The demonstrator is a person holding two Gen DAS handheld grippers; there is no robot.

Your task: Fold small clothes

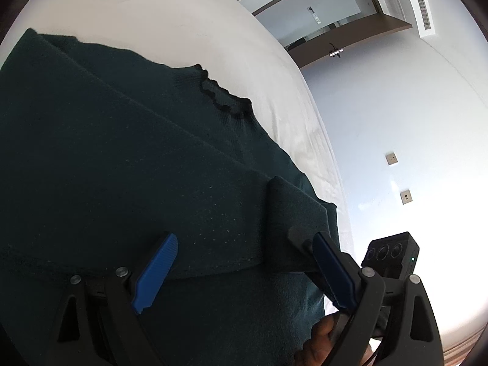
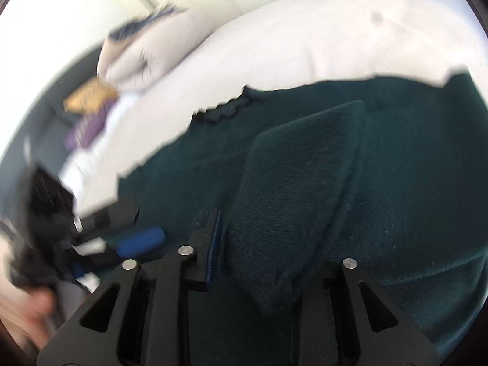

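Note:
A dark green sweater (image 1: 122, 158) with a ruffled collar (image 1: 224, 94) lies on a white bed (image 1: 170, 15). My left gripper (image 1: 244, 271) is open, its blue fingers (image 1: 155, 274) wide apart over a folded hem edge of the sweater. In the right wrist view the sweater (image 2: 396, 167) fills the frame. A folded sleeve end (image 2: 289, 207) lies between the fingers of my right gripper (image 2: 262, 244). One blue finger (image 2: 213, 241) shows; the other is hidden by cloth. The left gripper shows in the right wrist view (image 2: 134, 244) at the left. The right gripper's camera body (image 1: 393, 253) shows at lower right of the left view.
White pillows (image 2: 146, 52) and a purple and orange item (image 2: 88, 109) lie at the bed's far side. A white wall with sockets (image 1: 405, 196) and a wooden shelf (image 1: 350, 36) stand beyond the bed edge. The right wrist view is motion-blurred.

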